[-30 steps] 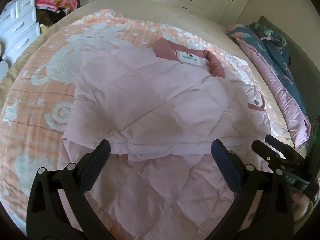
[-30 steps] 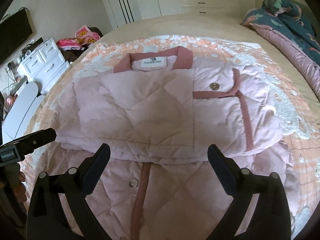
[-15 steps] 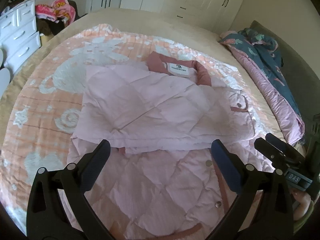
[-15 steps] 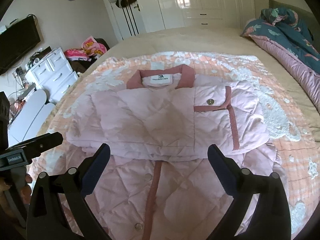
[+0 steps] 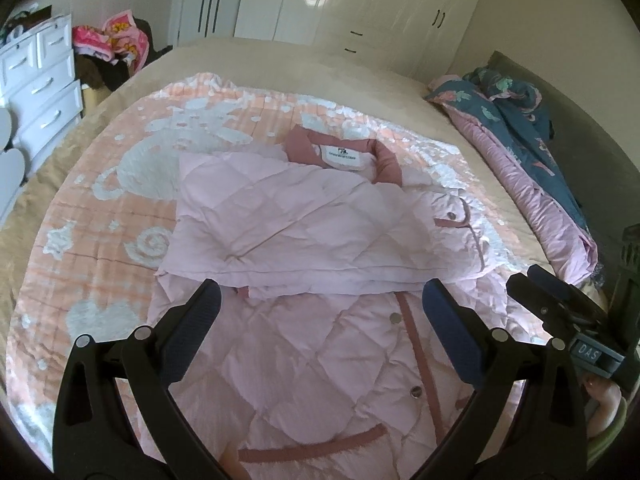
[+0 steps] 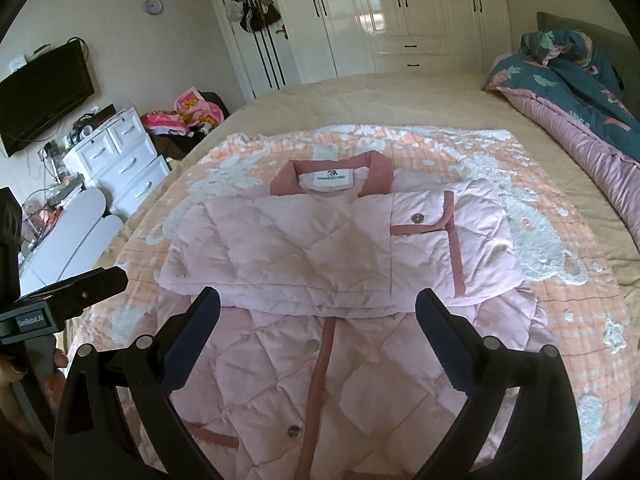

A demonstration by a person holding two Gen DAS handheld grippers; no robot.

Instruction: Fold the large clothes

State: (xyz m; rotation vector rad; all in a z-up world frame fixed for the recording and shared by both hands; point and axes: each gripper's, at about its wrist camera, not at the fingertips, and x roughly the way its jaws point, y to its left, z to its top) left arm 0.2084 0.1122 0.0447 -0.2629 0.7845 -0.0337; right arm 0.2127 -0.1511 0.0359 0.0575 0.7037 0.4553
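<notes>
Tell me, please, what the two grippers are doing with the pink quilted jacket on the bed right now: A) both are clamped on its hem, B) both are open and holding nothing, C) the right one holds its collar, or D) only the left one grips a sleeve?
B: the left gripper and the right gripper both show spread jaws above the pink quilted jacket, with no fabric between them.

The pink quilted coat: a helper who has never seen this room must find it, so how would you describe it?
Look at the big bed and the peach blanket with white patterns spread over it. The pink quilted coat lies in the middle of that blanket, sleeves folded across its chest. Unlike the dark teal floral quilt bunched at the bed's edge, it has a dusty rose collar, trim and snap buttons.
</notes>
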